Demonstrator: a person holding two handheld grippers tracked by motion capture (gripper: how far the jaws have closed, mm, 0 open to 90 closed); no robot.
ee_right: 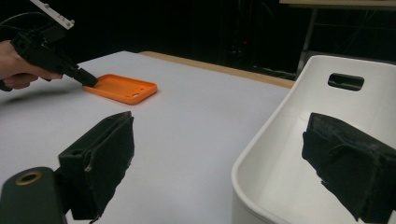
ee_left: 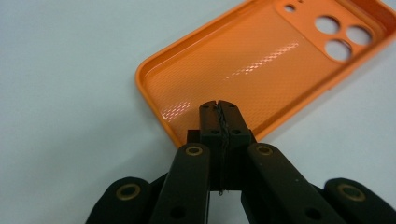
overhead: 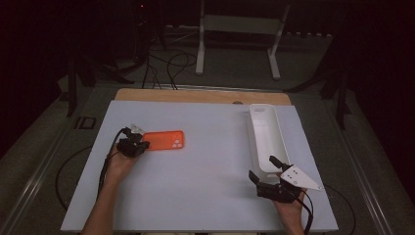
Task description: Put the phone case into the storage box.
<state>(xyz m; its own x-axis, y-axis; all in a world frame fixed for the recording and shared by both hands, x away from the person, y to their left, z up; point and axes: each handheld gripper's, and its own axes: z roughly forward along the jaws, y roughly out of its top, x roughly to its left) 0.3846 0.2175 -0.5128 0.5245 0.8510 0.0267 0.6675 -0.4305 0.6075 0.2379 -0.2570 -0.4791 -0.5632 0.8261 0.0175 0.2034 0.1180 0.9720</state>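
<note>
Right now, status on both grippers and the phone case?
Left gripper shut, tips at near rim of orange phone case, which lies flat, open side up. Right gripper open at the end wall of the white bin. Nothing in the way.

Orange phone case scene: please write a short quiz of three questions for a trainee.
1. True or false: the left gripper is shut at the near end of the orange phone case.
2. Which way does the case face? A) hollow side up B) hollow side down
3. What does the open right gripper straddle?

Key: 1 true; 2 A; 3 the near rim of the white tray.
</note>
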